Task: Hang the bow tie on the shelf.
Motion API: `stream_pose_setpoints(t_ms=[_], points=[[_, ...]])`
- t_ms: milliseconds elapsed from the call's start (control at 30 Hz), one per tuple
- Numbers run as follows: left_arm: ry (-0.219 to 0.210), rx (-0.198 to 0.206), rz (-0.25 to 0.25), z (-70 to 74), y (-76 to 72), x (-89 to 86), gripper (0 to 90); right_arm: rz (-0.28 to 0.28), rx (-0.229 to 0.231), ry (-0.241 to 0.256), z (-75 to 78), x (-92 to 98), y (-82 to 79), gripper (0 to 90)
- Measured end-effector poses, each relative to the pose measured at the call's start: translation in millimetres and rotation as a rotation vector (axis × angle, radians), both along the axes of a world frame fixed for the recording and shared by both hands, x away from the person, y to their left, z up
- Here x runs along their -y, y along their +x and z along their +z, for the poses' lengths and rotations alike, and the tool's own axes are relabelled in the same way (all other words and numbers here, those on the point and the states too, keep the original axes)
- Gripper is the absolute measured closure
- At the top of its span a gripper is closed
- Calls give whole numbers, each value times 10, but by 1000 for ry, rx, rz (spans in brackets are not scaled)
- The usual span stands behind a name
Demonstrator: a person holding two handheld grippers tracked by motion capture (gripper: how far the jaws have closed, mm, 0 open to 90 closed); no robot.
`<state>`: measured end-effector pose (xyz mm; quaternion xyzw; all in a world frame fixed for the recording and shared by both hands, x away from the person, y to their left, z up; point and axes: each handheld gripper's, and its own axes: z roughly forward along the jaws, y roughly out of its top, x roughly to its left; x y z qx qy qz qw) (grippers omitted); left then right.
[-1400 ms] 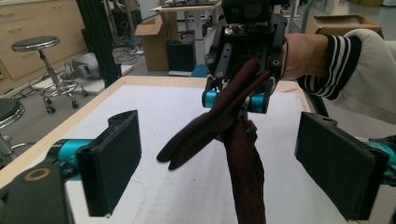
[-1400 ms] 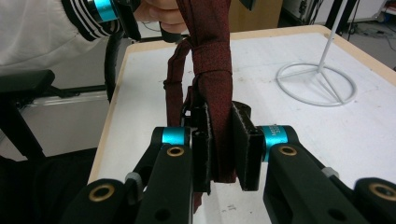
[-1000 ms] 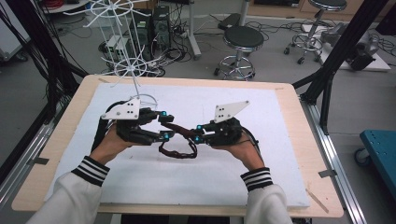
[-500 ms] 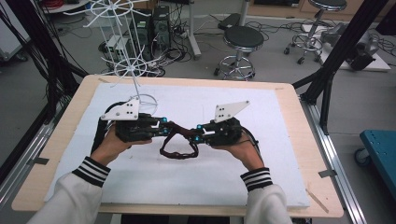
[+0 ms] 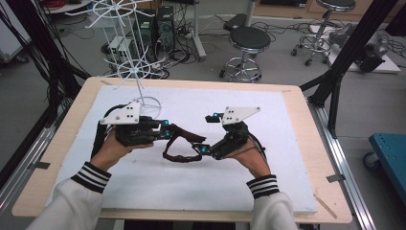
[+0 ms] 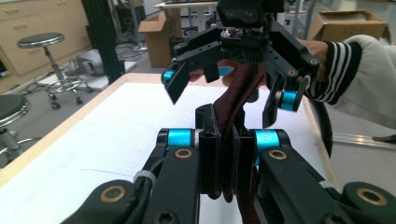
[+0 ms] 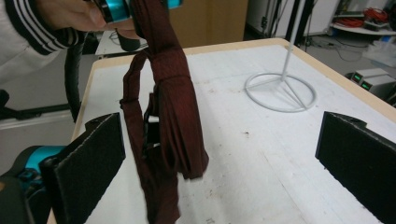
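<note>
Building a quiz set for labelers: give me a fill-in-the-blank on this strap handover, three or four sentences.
1. The dark red strap is clamped in the ____ gripper.
2. The right gripper has its jaws ____, with the strap hanging between them.
3. The white wire rack stands on the table's far ____ side in the high view.
4. Both hands work over a ____ foam board.

Missing words: left; open; left; white

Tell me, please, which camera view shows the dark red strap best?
The right gripper view: the dark red strap hangs there large, between the open jaws of the right gripper, its folds plain. In the left gripper view the left gripper is clamped on it, covering much. In the high view it is a small loop.
</note>
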<state>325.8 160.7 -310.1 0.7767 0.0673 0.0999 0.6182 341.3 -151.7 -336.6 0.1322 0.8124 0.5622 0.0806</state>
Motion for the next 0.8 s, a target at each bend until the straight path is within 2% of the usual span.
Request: stream_pose_setpoints(t_ms=[200,400,467,600,733,800], points=[[-11,9,37,37,1,-96,846,-56,11,39,-2,149,-50,6],[-19,14,87,81,20,-208,846,-148,41,75,-50,343,-130,7],[-21,14,103,89,30,-246,845,-166,33,95,-74,408,-154,7],[-24,16,134,101,48,-320,845,-228,44,68,-89,507,-216,6],[-18,23,158,129,67,-392,846,-265,84,112,-79,597,-288,7],[-22,26,170,156,75,-422,845,-288,76,117,-117,656,-319,7]])
